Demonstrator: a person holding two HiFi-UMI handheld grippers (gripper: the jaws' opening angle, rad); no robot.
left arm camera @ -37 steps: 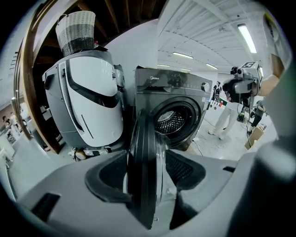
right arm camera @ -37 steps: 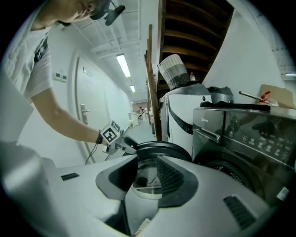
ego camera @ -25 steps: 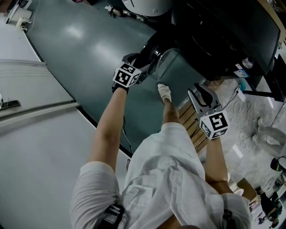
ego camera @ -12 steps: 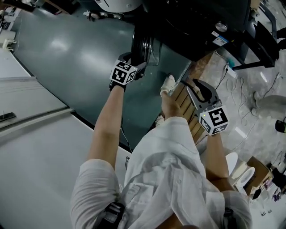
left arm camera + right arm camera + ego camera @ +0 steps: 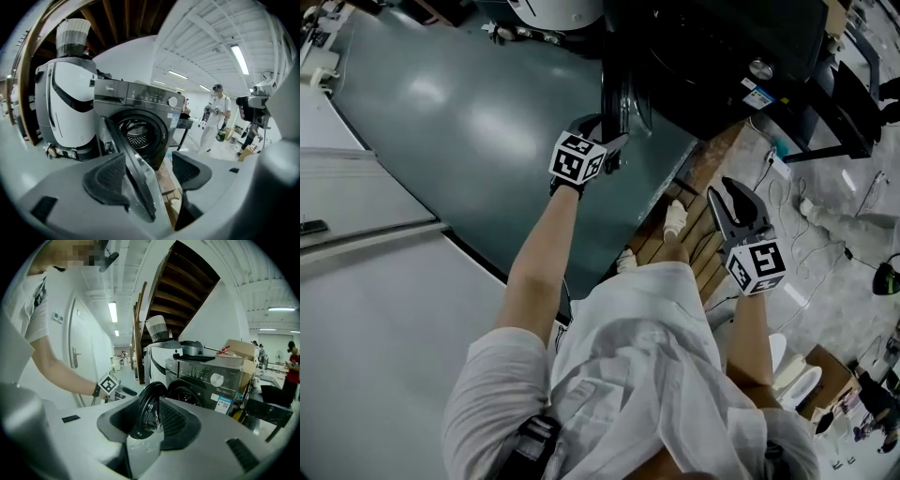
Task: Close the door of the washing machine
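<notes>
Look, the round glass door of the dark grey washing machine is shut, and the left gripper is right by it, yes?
Not shut: the round glass door of the dark grey washing machine stands open, swung out from the drum opening, as the left gripper view shows. The left gripper is right by it, jaws apart at its edge.

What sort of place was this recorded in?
Probably a workshop or test hall, not a home laundry: the washing machine stands on a wooden pallet by a staircase, under ceiling strip lights, with another person carrying equipment behind.
</notes>
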